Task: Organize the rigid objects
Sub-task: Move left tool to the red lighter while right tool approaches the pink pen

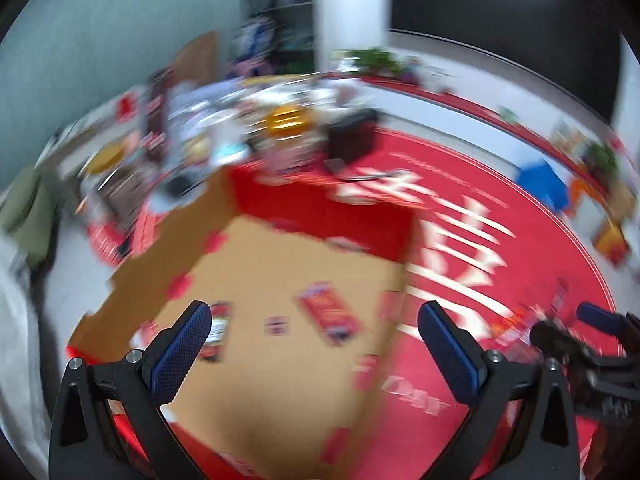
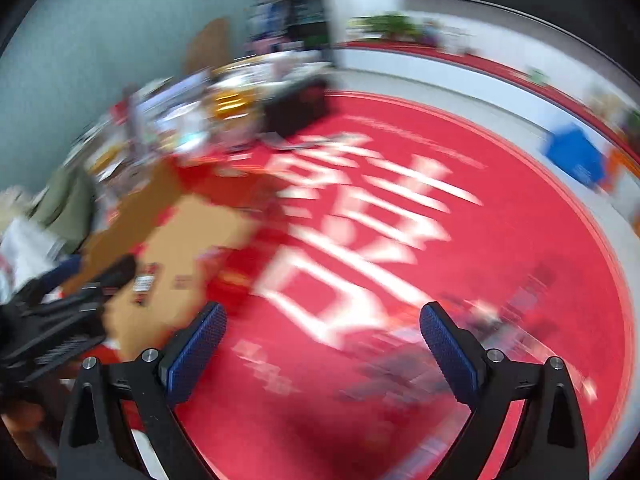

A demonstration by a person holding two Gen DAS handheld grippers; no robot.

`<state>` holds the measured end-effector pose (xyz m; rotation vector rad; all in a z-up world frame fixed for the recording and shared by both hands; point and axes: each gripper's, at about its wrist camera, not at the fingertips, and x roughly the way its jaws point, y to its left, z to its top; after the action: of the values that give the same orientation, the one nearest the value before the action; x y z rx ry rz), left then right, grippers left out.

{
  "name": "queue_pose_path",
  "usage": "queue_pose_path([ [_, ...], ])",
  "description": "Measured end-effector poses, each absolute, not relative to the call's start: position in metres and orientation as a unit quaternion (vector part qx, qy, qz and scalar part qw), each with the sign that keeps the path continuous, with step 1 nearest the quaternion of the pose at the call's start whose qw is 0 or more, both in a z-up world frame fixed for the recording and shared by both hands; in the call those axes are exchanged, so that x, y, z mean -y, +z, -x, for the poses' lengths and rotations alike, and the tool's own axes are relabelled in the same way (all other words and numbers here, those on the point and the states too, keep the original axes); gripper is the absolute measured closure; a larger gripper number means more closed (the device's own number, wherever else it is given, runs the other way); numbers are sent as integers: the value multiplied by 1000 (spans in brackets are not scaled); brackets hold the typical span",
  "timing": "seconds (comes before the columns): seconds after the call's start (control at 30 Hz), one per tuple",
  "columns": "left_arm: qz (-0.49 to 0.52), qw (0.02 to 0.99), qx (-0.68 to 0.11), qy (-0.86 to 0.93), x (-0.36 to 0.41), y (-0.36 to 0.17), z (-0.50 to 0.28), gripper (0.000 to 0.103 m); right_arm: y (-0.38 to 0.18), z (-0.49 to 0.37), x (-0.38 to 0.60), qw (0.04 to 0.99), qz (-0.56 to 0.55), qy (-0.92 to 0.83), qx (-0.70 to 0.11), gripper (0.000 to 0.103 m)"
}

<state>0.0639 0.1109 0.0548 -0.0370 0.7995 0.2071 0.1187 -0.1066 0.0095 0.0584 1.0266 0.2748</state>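
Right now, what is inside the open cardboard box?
On the cardboard box floor lie a few small red packets, too blurred to identify. The left gripper, open and empty, covers the near corners.

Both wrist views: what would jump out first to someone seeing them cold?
The round red carpet with big white characters fills the floor in both views. A flattened brown cardboard sheet lies on its left side, with small red packets scattered on it, under the left gripper. Both the left gripper and the right gripper stand open and empty; everything is motion-blurred.
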Motion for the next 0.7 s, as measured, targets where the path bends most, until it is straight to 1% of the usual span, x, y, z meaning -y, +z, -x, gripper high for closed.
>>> queue_pose_path([
  [0.07, -24, 918, -391, 62, -71, 54, -72, 0, 3, -111, 150, 861, -56, 86, -498, 5],
  [0.17, -105, 908, -404, 27, -9, 33, -95, 0, -12, -101, 206, 845, -104, 44, -522, 5],
  [0.27, -180, 891, -417, -4, 36, 5, -120, 0, -21, -91, 242, 837, -136, 23, -530, 5],
  [0.37, -243, 876, -417, -23, 69, -18, -146, 0, -25, -80, 261, 835, -141, 21, -531, 5],
  [0.57, -278, 846, -452, -60, 93, -48, -177, 0, -35, -74, 280, 827, -158, 29, -538, 5],
  [0.6, -277, 850, -444, -60, 93, -48, -178, 0, -36, -73, 281, 825, -159, 33, -541, 5],
  [0.7, -282, 842, -458, -37, 85, -59, -184, 0, -39, -75, 266, 820, -145, 64, -550, 5],
])
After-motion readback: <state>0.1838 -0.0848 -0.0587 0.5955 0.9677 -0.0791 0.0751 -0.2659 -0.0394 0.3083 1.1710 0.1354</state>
